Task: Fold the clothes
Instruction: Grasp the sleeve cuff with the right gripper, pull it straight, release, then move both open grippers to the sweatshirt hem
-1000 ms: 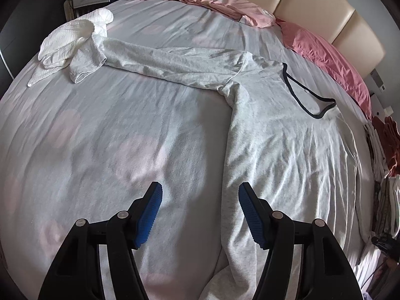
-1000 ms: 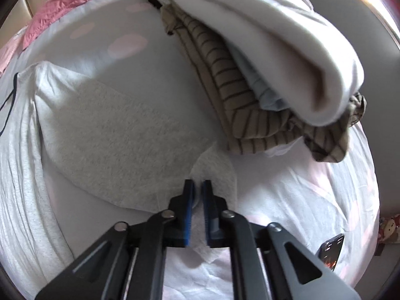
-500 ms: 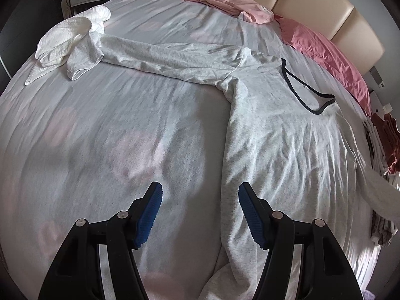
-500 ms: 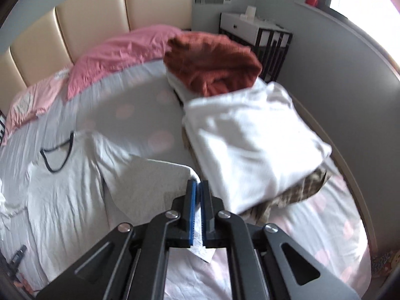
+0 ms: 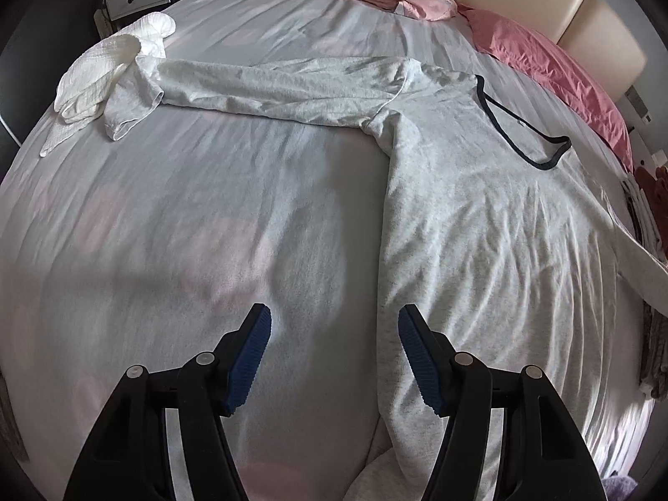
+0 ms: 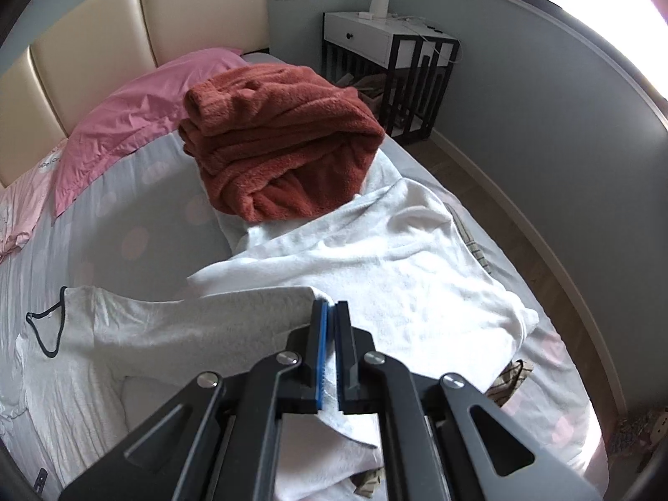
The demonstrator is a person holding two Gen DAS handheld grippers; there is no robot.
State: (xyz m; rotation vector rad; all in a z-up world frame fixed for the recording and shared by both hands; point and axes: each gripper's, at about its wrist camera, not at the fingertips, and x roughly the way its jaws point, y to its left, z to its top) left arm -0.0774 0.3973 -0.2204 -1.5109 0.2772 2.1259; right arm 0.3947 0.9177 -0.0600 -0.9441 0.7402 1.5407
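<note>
A light grey long-sleeved shirt [image 5: 471, 217] with a dark neckline [image 5: 522, 129] lies flat on the bed, one sleeve [image 5: 271, 87] stretched out to the far left. My left gripper [image 5: 332, 325] is open and empty, hovering just left of the shirt's side edge. My right gripper [image 6: 332, 313] is shut on the cuff of the shirt's other sleeve [image 6: 217, 317] and holds it lifted above the bed. That raised sleeve also shows at the right edge of the left wrist view [image 5: 643, 267].
A white crumpled cloth [image 5: 104, 71] lies at the far-left sleeve end. A pile with a white garment [image 6: 396, 267], a rust-red fleece [image 6: 284, 137] and a striped piece lies to the right. Pink pillows [image 6: 125, 121], the headboard and a nightstand [image 6: 388, 41] lie beyond.
My right gripper has lifted the sleeve cuff off the bed and risen, so its view tilted up from the bed to the room. The left gripper has barely moved.
</note>
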